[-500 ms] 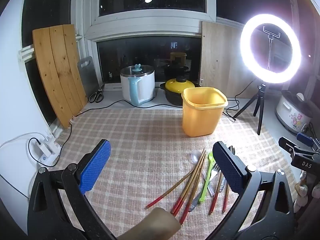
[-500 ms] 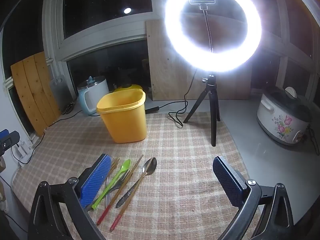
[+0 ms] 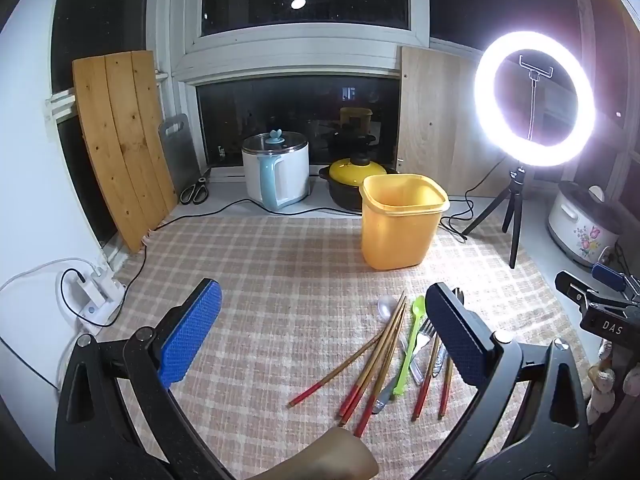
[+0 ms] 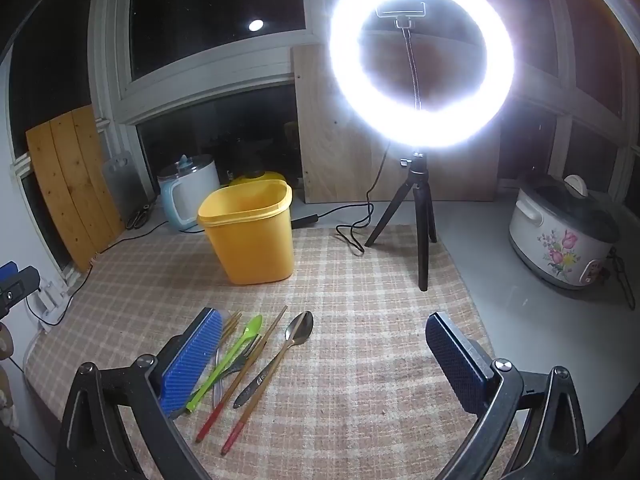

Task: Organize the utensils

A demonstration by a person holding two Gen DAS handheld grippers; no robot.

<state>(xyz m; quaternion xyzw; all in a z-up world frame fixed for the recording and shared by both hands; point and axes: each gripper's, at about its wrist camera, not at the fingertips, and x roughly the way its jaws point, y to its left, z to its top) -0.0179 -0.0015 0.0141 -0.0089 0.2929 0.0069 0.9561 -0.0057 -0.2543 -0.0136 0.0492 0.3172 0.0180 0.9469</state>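
Nothing has been picked up yet, so this looks like the very start of the job: both tools hang above the checked cloth [image 3: 280, 272] on the counter, tipped downward, sizing up the pile. The left gripper [image 3: 324, 332] has its blue fingers [image 3: 188, 340] spread as wide as they go, with nothing between them but bare cloth; the utensils lie under and just inside its right-hand finger. The right gripper [image 4: 320, 360] is just as wide and just as empty, and from its view the same pile sits by its left-hand finger, with only the metal spoon [image 4: 280, 356] and one pair of red-tipped chopsticks [image 4: 256, 376] lying plainly in the gap. The heap is a loose fan: several wooden chopsticks [image 3: 376, 360], a lime-green plastic spoon [image 3: 410, 348], a fork [image 3: 424, 332] and another pale spoon [image 3: 387, 307], handles mostly toward the person, some crossing each other. The yellow bin [image 3: 400, 224] stands upright and open just beyond the pile, apparently empty, and I'd take it as where the utensils are meant to go. The next move, as I read it, is for one gripper to drop onto a single piece; the metal spoon lies freest. It calls for a low, flat approach, since these things are thin against soft cloth, and a grip across the handle so neighbours aren't dragged along.
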